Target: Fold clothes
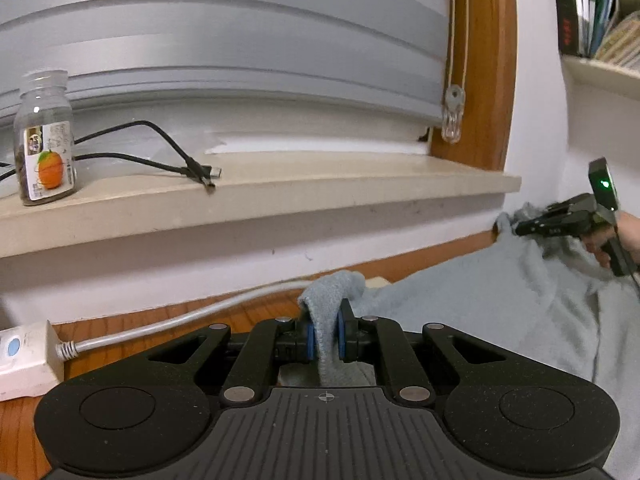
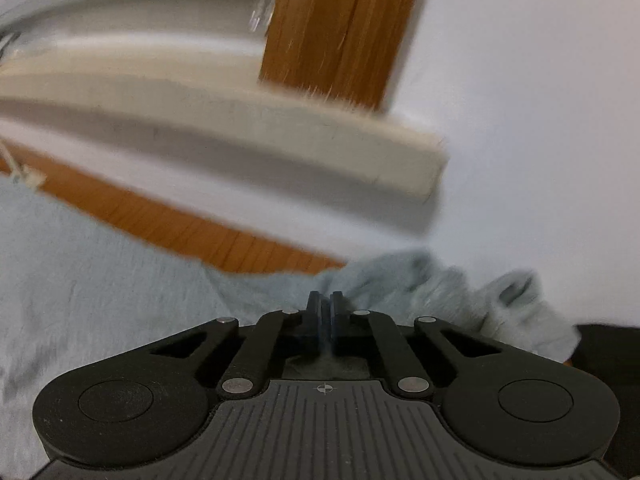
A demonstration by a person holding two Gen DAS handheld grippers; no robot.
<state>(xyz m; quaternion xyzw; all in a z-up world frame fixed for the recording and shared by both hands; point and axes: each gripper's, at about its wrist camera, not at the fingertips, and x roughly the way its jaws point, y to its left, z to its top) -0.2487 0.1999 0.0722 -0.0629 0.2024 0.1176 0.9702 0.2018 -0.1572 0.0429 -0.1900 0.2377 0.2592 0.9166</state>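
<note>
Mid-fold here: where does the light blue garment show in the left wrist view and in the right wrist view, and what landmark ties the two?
Left wrist view: the light blue garment fills the lower right, one fold pinched in the left hand-held gripper.
Right wrist view: it spreads across the lower left and centre, bunched beyond the right hand-held gripper.
Shared landmark: the cream window sill.

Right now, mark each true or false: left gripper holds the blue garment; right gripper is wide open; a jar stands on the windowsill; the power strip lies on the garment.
1. Left gripper holds the blue garment: true.
2. Right gripper is wide open: false, its jaws are shut.
3. A jar stands on the windowsill: true.
4. The power strip lies on the garment: false, it lies on the wooden surface, apart.
</note>
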